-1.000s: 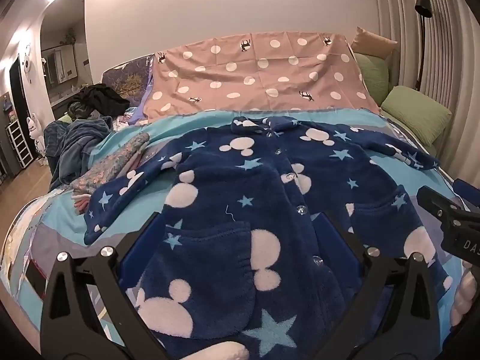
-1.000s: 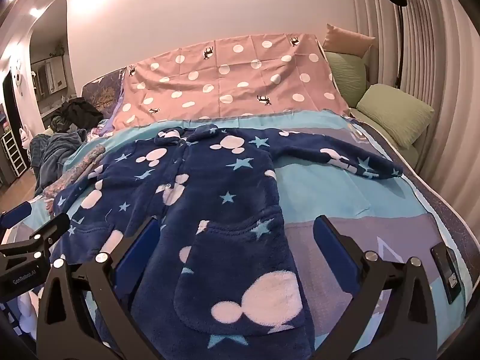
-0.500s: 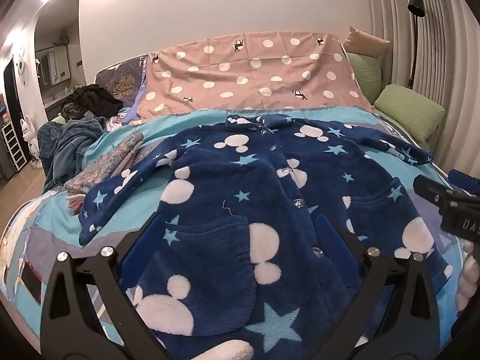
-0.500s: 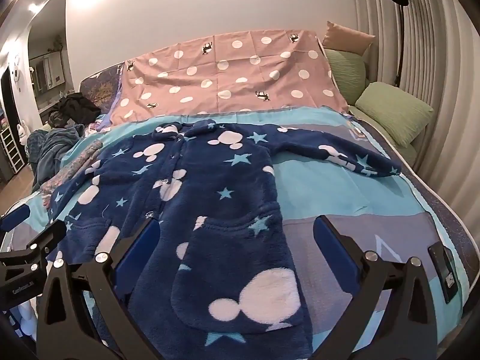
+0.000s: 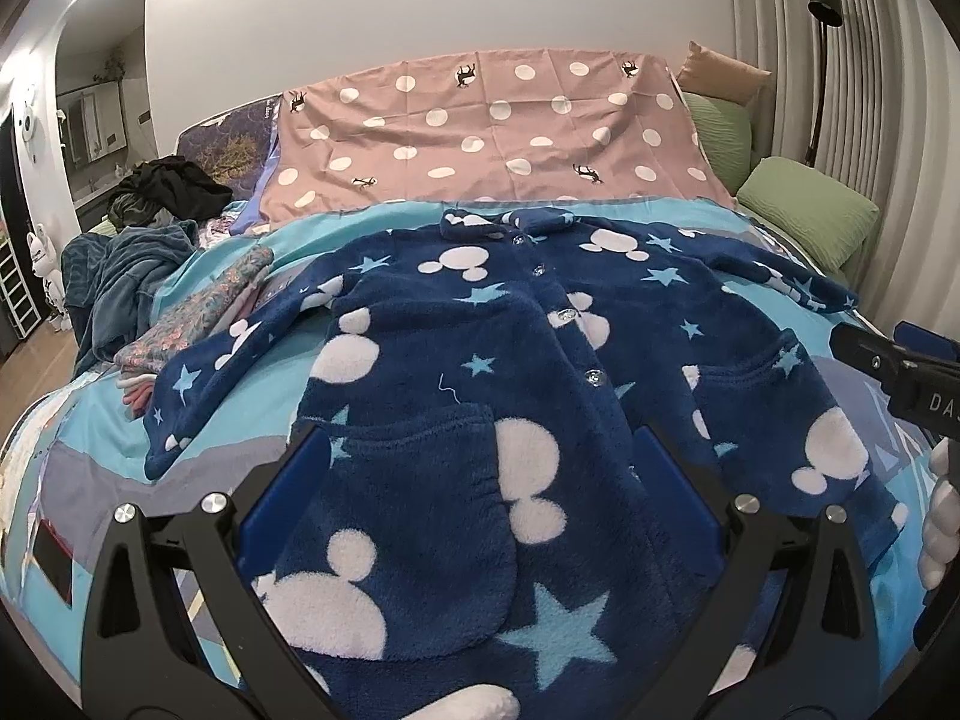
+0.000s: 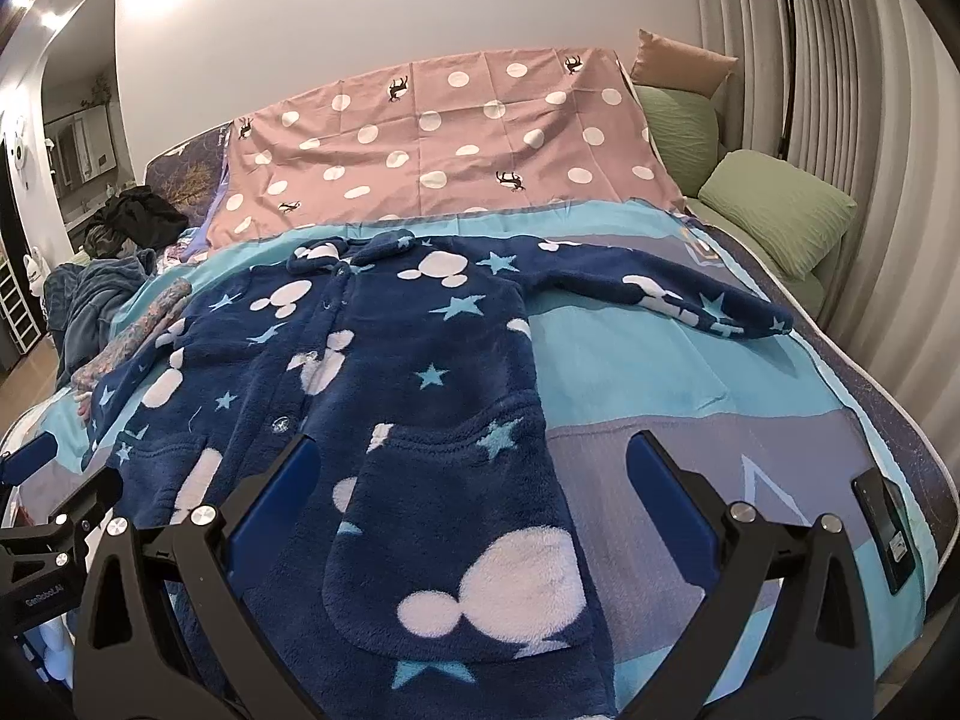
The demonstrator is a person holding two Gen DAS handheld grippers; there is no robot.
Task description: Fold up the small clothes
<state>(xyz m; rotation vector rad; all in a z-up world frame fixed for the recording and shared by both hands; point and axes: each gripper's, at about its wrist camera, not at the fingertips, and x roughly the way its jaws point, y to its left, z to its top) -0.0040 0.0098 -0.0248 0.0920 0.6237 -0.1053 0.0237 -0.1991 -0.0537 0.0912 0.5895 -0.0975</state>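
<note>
**Spotter:** Since a second ago you've pulled both tongs back a little: the fleece coat (image 5: 480, 396) sits lower in the left wrist view now, and more wall shows above the pink dotted sheet (image 5: 492, 138).

**Operator:** Where's the coat lying?

**Spotter:** Flat on the bed (image 6: 690, 396), buttoned front up, filling the centre of the left wrist view. Its collar (image 5: 510, 219) points to the top of the frame, toward the pink sheet. One sleeve (image 6: 678, 297) reaches to the right of the right wrist view; the other sleeve (image 5: 234, 372) runs to the left of the left wrist view, beside a folded floral cloth (image 5: 198, 312).

**Operator:** And my tongs?

**Spotter:** Your left tongs (image 5: 480, 498) stand wide apart at the bottom of the frame, over a pocket (image 5: 408, 516), gripping nothing. Your right tongs (image 6: 474, 510) are spread apart too, over the other pocket (image 6: 456, 528) and the coat's right edge.

**Operator:** Anything else around?

**Spotter:** Green pillows (image 6: 780, 222) at the upper right, a heap of dark clothes (image 5: 162, 186) at the upper left, and a small dark device (image 6: 888, 534) at the lower right of the bed.
</note>
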